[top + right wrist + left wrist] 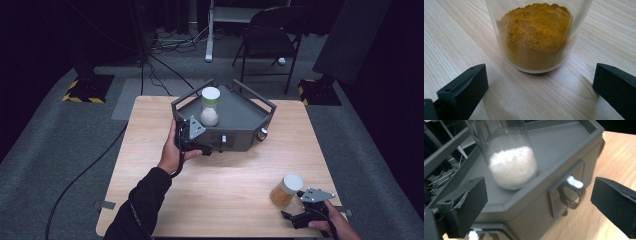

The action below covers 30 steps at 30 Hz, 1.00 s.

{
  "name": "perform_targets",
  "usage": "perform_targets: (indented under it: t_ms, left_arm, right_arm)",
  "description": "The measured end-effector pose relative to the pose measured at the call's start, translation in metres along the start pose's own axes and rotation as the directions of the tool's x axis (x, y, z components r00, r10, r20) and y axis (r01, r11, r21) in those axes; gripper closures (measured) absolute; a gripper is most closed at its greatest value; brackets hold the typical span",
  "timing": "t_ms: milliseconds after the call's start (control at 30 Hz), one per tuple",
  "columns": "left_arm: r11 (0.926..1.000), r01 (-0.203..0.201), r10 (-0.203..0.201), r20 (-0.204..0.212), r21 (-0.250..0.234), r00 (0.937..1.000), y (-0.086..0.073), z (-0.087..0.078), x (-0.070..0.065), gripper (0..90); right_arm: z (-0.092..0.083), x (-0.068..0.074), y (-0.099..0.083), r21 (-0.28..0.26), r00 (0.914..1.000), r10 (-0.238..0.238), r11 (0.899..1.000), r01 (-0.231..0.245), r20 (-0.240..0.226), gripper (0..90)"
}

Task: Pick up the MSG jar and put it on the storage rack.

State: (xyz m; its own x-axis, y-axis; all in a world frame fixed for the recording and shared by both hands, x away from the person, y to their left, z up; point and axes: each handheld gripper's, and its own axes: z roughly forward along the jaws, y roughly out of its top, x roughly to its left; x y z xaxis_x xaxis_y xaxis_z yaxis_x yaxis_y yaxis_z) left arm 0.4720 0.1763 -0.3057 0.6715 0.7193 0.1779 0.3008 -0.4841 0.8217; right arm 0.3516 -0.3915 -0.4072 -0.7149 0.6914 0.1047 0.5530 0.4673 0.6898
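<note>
Two clear white-lidded jars: white-powder jar (pixel 210 106) on grey tray (pixel 245 117), left gripper (pixel 536 202) spread; yellow-powder jar (pixel 536 35) before wide-apart right gripper (pixel 539 87).

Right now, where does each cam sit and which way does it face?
High view: above the person's side, looking forward and down on the table; both forearms and hands enter at the bottom.
Left gripper view: on the left gripper, facing the white-powder jar on the grey case; jaws spread.
Right gripper view: on the right gripper, facing the yellow-powder jar; jaws spread.
Shared: the high view also shows both jars.

Matt grey tray (pixel 240 131), pale wood-grain table (pixel 225 195), clear jars (pixel 285 189).
</note>
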Motion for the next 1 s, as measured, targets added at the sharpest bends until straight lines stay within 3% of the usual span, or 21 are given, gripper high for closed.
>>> perform_targets:
  t_ms: [567, 700, 1000]
  left_arm:
    - [0.9977, -0.049, 0.048, 0.026, 0.046, 0.9985, -0.021, -0.014, -0.011, 0.7]
    - [0.9934, -0.083, 0.08, 0.039, 0.079, 0.996, -0.025, -0.018, -0.013, 0.7]
    - [0.9875, -0.101, 0.094, 0.065, 0.121, 0.9935, -0.036, -0.024, -0.015, 0.7]
  right_arm:
    - [0.0, 0.0, 0.0, 0.0, 1.0, 0.0, 1.0, 0.0, 0.0, 0.0]
    - [0.0, 0.0, 0.0, 0.0, 1.0, 0.0, 1.0, 0.0, 0.0, 0.0]
    - [0.0, 0.0, 0.0, 0.0, 1.0, 0.0, 1.0, 0.0, 0.0, 0.0]
